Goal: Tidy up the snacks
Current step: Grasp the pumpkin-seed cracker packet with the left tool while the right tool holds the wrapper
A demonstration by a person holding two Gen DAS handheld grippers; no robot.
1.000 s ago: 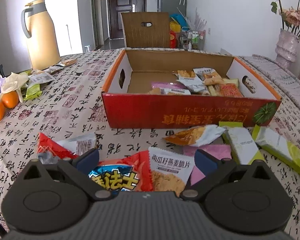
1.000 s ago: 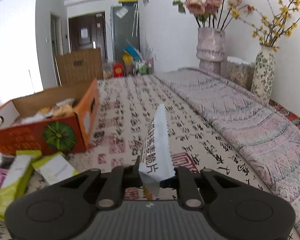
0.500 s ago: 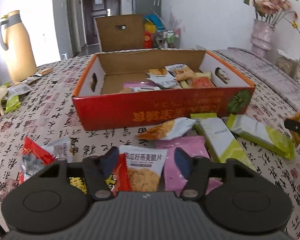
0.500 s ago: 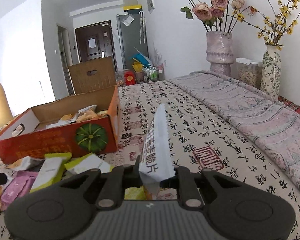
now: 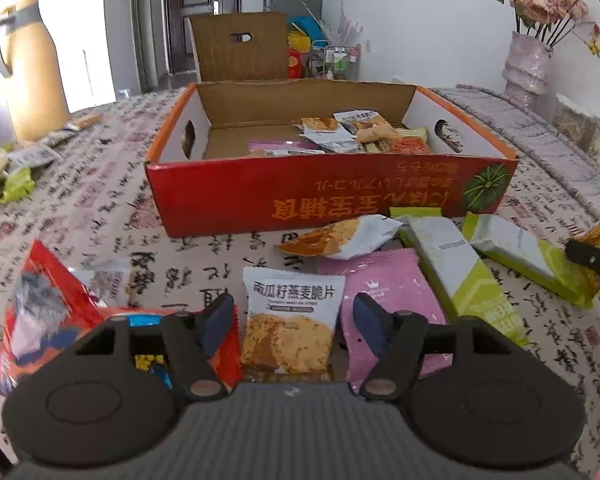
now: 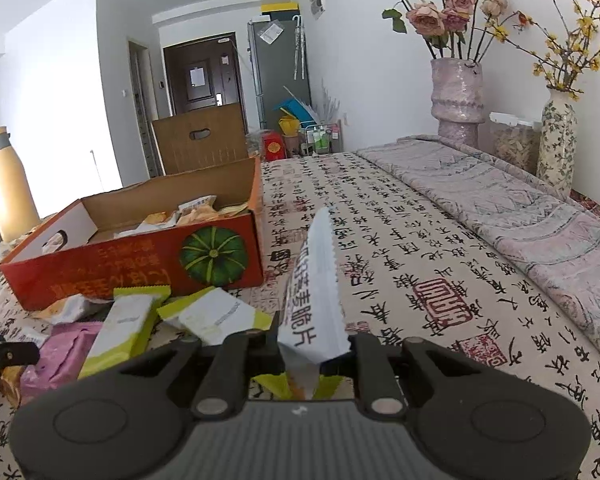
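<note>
the white oat-crisp packet (image 6: pixel 314 292) stands on edge, pinched near its bottom seam by the right gripper (image 6: pixel 315 354), whose jaws are closed on it; held by that end, its serrated top points away over the patterned tablecloth (image 6: pixel 400 240), probably so it can be carried left and dropped into the red cardboard box (image 6: pixel 140 256). the box sits to the left and a little farther off, open-topped, with several packets already piled toward its right end, so the sorting looks partly done.

a matching oat-crisp packet (image 5: pixel 292 320) lies flat on the cloth between the spread fingers of the left gripper (image 5: pixel 292 322), which is open and lined up around it without touching that i can see, likely the next pick. just to its right lies a pink packet (image 5: pixel 384 284), then two green-and-white bars (image 5: pixel 456 272), and an orange-and-white pouch (image 5: pixel 340 238) close against the box's near wall. a red chip bag (image 5: pixel 48 308) lies to the left. a yellow thermos (image 5: pixel 28 68) stands far left.
</note>
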